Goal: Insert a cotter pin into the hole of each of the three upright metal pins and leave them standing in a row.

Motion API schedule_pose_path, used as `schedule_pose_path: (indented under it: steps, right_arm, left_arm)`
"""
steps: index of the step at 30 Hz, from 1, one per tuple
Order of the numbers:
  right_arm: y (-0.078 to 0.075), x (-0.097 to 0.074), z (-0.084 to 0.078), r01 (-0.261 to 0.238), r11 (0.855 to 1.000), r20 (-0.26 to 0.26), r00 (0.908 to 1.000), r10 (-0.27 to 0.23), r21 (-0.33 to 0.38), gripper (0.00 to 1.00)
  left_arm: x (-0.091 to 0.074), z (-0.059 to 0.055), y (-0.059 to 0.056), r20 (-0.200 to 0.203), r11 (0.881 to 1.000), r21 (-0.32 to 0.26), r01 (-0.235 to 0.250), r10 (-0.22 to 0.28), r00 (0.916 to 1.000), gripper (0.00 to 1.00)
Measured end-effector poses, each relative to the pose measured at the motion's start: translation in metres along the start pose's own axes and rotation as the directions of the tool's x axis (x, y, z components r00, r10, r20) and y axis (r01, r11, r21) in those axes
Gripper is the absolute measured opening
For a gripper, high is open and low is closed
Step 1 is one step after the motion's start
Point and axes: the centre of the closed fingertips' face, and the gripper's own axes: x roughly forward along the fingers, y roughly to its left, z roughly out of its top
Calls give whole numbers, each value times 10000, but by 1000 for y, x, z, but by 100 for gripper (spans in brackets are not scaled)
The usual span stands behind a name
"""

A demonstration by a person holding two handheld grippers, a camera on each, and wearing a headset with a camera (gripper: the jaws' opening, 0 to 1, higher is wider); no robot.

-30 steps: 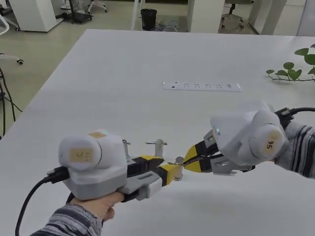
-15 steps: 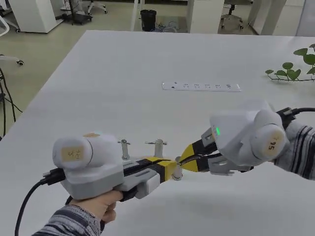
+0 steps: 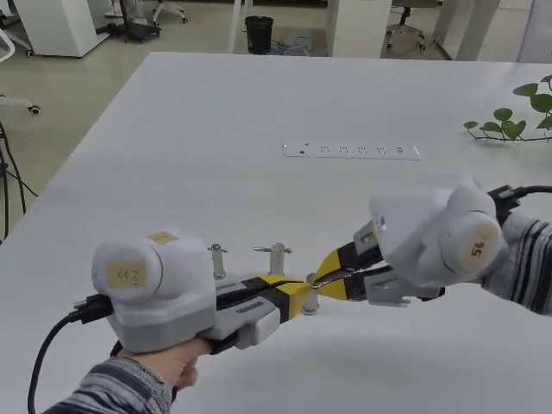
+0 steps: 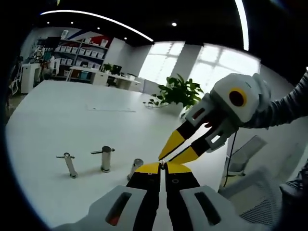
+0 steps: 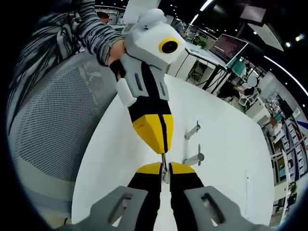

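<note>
Your left gripper [image 3: 300, 291] has slid a little left, uncovering the left pin [image 3: 216, 259]. Its jaws are pressed together, tips against the cotter pin [image 5: 164, 161] that your right gripper [image 3: 321, 279] pinches. Both meet at the third pin [image 3: 310, 303], beside the middle pin [image 3: 277, 259], near the bench's [image 3: 259, 112] front edge.

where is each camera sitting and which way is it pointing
Head view: on the person's head, looking forward and down over the white table; both sleeves, left gripper and right gripper show.
Left gripper view: on the left gripper, looking along its jaws at three metal pins; the right sleeve shows.
Right gripper view: on the right gripper, facing back at the person's left sleeve; its jaws pinch a cotter pin.
Shared: each gripper view shows the other gripper's tips.
</note>
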Motion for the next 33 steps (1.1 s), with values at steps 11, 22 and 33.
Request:
schedule_pose_path:
  steps: [11, 22, 33]
  right_arm:
    - [11, -2, -3, -671, 9915, 375, 9973, 632, 1119, 3]
    - [27, -2, -1, -1435, 9760, 720, 9885, 1333, 1640, 0]
    - [36, -2, -1, -1677, 9774, 418, 9856, 1636, 1289, 0]
  left_arm:
    - [-4, 1, -12, -217, 9816, 1777, 704, -676, 9975, 0]
    - [-6, -4, -26, -649, 9460, 2921, 1406, -1270, 9898, 0]
    - [-11, -13, -28, -985, 9363, 3118, 1619, -1376, 9856, 0]
